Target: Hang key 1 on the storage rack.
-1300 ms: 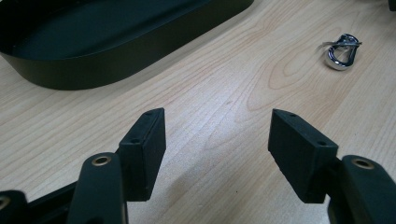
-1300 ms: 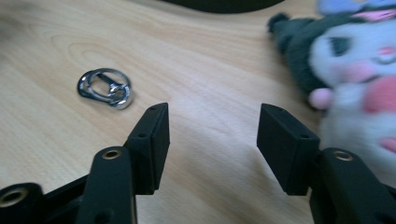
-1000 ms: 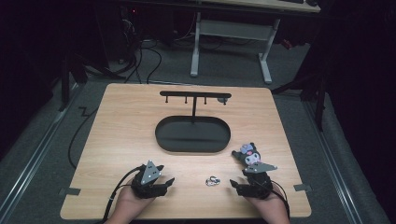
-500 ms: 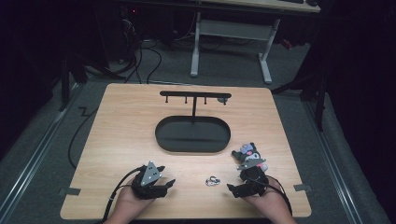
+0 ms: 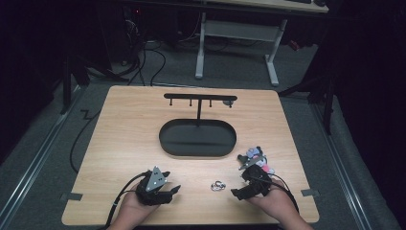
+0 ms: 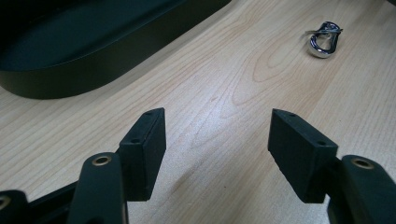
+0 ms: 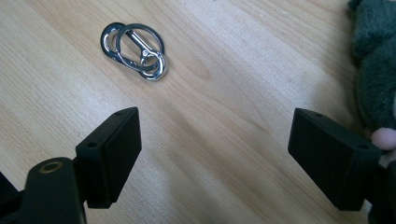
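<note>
Lying ahead-left of the right gripper point(image 7: 212, 154), whose empty jaws had just widened, the key clip point(image 7: 134, 50) slanted diagonally.

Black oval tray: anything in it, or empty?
Empty as far as visible. In the high view the black oval tray shows a bare dark floor; the silver clip and the plush toy lie outside it on the table.

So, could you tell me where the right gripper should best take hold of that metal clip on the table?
Probably across the narrow width of the metal clip, coming straight down from above: it lies flat on the table, so no side offers an edge. The right gripper is open, nothing between its jaws.
</note>
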`<state>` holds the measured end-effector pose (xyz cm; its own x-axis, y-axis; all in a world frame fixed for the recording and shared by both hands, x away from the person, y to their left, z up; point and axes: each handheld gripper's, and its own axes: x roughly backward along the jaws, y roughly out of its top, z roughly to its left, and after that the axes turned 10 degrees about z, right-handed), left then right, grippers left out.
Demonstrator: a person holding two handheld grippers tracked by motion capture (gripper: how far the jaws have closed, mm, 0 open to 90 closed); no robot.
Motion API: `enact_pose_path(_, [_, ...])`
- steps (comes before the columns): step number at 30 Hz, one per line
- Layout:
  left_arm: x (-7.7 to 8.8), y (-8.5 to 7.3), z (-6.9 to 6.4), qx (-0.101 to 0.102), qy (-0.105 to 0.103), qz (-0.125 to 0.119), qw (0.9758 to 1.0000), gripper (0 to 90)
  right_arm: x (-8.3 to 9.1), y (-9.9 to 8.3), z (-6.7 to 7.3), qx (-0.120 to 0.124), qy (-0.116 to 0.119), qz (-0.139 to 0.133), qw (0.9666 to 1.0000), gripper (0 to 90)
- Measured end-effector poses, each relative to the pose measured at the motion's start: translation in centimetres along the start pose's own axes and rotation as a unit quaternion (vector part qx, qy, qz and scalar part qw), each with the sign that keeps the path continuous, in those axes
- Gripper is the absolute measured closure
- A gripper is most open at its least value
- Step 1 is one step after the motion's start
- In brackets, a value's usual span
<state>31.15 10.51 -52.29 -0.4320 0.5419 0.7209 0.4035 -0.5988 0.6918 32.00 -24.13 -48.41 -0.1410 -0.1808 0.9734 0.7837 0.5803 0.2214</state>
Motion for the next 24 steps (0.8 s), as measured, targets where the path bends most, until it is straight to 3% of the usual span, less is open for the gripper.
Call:
enact_pose_path(7, [-0.1, 0.0, -0.1, -0.001, -0.002, 0.004, 1.0, 37.7, 1.2, 0.4, -0.7, -0.004, 0.003, -0.005, 1.0, 16.9])
enact_pose_path(13, [-0.4, 0.0, -0.2, -0.005, -0.004, 0.009, 0.9999, 37.6, 3.3, 0.5, -1.7, -0.003, -0.008, -0.008, 0.9999, 17.4])
enact_pose_path(16, [-0.4, 0.0, -0.2, -0.006, -0.005, 0.01, 0.9999, 37.6, 4.6, 0.3, -2.9, -0.012, -0.019, -0.012, 0.9997, 17.8])
enact_pose_path(24, [-0.5, 0.0, -0.3, -0.009, -0.006, 0.012, 0.9999, 37.5, 5.5, -0.5, -5.4, -0.039, -0.03, -0.007, 0.9988, 19.7])
